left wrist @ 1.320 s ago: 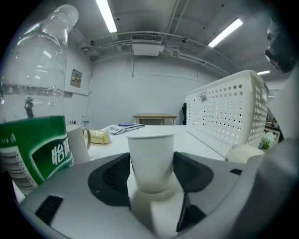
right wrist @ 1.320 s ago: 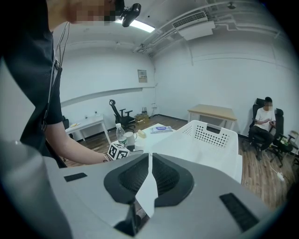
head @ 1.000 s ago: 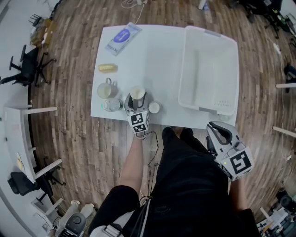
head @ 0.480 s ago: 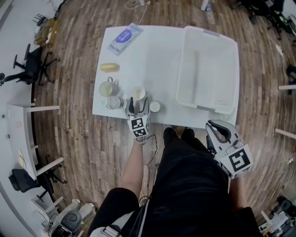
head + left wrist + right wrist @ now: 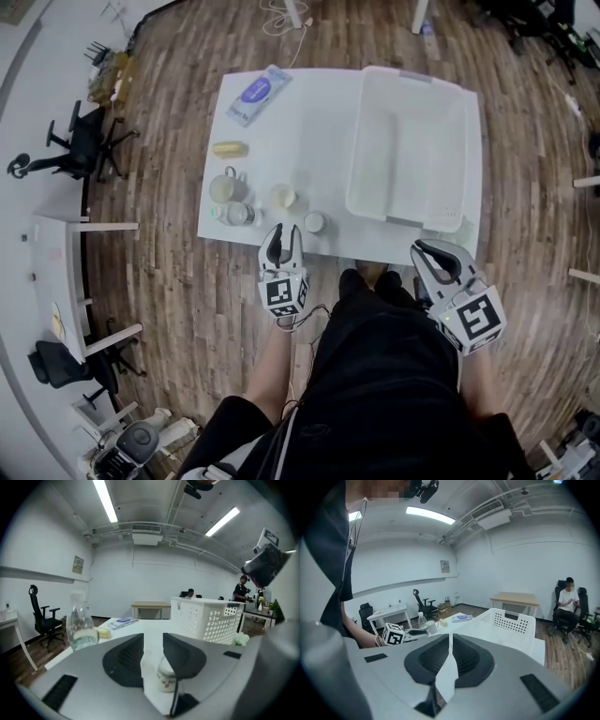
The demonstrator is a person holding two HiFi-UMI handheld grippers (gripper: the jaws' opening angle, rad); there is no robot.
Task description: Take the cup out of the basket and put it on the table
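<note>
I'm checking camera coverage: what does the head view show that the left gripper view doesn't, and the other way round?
Only the head view shows the mug and the cup on the table. Only the left gripper view shows the ceiling lights and people at the far end of the room. Both show the basket, the bottle, the blue packet and the small jar.

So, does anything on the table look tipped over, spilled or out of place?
Nothing stands out: the cup stands upright on the table, clear of the basket, and nothing looks spilled or tipped.
</note>
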